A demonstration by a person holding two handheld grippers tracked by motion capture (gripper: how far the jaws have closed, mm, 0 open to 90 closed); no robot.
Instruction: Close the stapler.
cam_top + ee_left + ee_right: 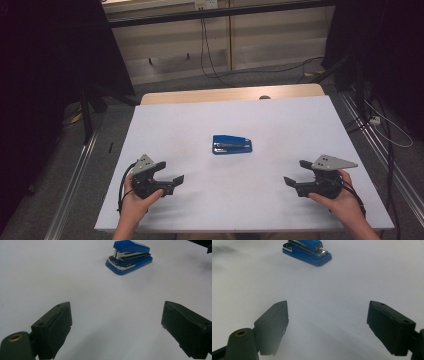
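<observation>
White tabletop (260,200) over a wooden desk, dark curtains both sides, cables on the grey floor behind. Blue stapler (232,144) lies flat near the table's middle, metal magazine showing, nothing touching it. Left gripper (171,171) low at the near left, jaws spread wide, nothing between them, pointing toward the stapler. Right gripper (297,172) at the near right, jaws likewise released and empty, aimed inward. Both well apart from the stapler, which sits between them and farther out
</observation>
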